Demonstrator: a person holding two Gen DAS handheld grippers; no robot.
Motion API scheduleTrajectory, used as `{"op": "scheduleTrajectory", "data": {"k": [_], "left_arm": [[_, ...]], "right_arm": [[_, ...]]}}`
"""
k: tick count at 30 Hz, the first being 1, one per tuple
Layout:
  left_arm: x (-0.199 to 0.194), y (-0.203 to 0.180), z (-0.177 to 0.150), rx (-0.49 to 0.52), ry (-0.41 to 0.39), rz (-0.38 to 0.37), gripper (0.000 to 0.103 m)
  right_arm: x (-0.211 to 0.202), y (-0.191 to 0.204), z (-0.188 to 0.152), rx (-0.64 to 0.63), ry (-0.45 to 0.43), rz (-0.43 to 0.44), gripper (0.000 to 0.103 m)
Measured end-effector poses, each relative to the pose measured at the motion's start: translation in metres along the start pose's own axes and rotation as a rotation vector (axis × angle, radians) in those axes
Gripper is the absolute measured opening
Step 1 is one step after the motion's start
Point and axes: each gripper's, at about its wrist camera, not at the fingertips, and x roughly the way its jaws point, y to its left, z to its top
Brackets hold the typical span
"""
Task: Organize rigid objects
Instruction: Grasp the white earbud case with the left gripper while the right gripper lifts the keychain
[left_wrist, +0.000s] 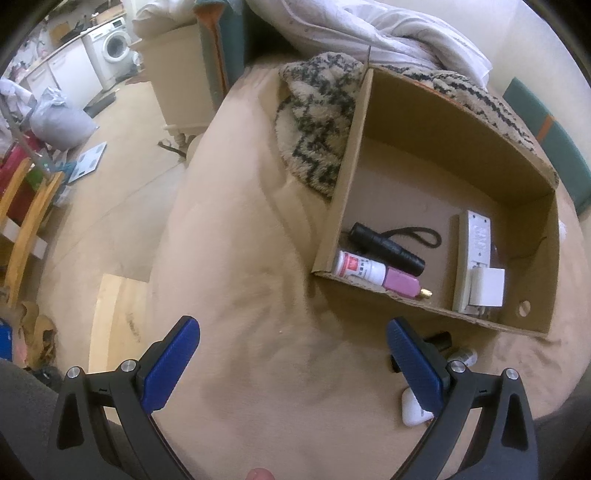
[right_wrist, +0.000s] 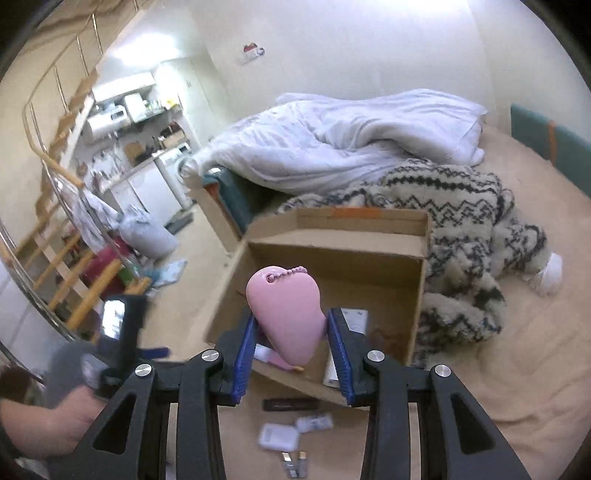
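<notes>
Looking through the left wrist camera, I see into the cardboard box (left_wrist: 439, 206) on the beige bedding (left_wrist: 240, 295): a black flashlight (left_wrist: 388, 247), a white bottle with a red label (left_wrist: 360, 268), a small pink piece with a brass tip (left_wrist: 400, 286) and a white remote-like unit (left_wrist: 476, 258) lie on its floor. The right wrist camera hides most of that, but shows what the left cannot: a pink heart-shaped case (right_wrist: 286, 314) with a bead chain.

My right gripper (right_wrist: 291, 350) is clamped on the pink case, its blue pads pressing both sides, the rounded end sticking out above the box opening. My left gripper (left_wrist: 291, 365) stands wide apart with nothing between its pads, tilted steeply down over bare bedding just in front of the box.

Loose items lie outside the box near its front wall: a white earbud case (right_wrist: 279, 436), a dark stick (right_wrist: 290, 404) and a small white tube (right_wrist: 314, 422). On the right view's left edge I see a hand (right_wrist: 44, 428) holding the other tool.
</notes>
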Motion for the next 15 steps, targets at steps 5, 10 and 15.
{"op": "scheduleTrajectory", "data": {"k": [5, 10, 15], "left_arm": [[0.005, -0.003, -0.003, 0.022, 0.014, 0.015, 0.101], [0.005, -0.017, -0.009, 0.067, 0.023, 0.02, 0.101], [0.004, -0.04, -0.023, 0.046, 0.053, -0.018, 0.101]], "right_arm": [[0.011, -0.019, -0.013, 0.097, 0.046, 0.025, 0.04], [0.014, -0.027, -0.014, 0.132, 0.05, 0.033, 0.04], [0.017, -0.034, -0.015, 0.175, 0.067, 0.036, 0.04]]}}
